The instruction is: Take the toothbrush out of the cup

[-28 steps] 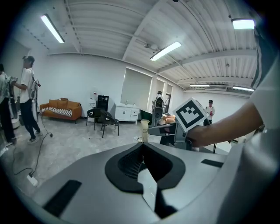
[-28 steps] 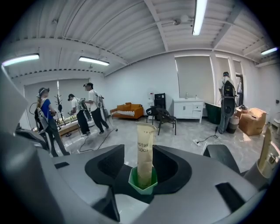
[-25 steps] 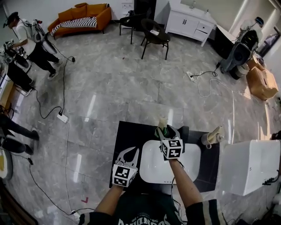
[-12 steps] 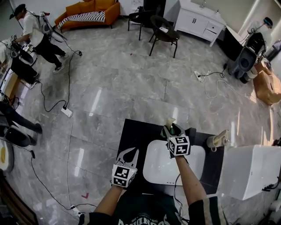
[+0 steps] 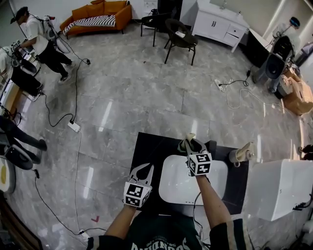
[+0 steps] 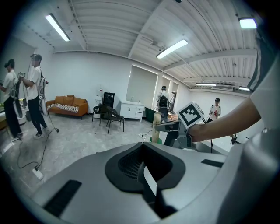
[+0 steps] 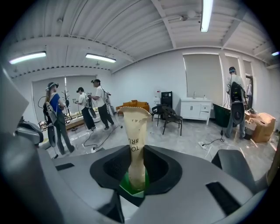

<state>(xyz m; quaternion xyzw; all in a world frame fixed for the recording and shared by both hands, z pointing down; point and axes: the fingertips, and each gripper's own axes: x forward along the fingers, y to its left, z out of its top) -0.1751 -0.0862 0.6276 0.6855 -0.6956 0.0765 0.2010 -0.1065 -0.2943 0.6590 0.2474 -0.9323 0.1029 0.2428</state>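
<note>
Toothbrush in its beige paper sleeve stands upright in the green cup, right between the jaws of my right hand-held gripper. Those jaws are closing. In the right gripper view both inner faces touch the sleeve just above the cup's rim, so I read it as grasping the toothbrush. The paper looks pinched there, narrower than its flared top. The foot of the sleeve sits down inside the cup.

From the head view, the cup is on the black table at the far edge of the white basin. The toothbrush pokes up just beyond the right hand-held gripper, which reaches across the basin with its marker cube turned up toward the camera.

My left hand-held gripper hangs at the table's left edge, beside the basin and well apart from the cup. In the left gripper view its jaws meet at the tips with nothing between them, so the left hand-held gripper is clenched on nothing. That view looks across at the right hand-held gripper and the toothbrush.

Right of the basin lies a beige object that I cannot identify, with a white box beside it. Cables trail over the grey tiled floor. People stand at the far left, near an orange sofa and a dark chair.
</note>
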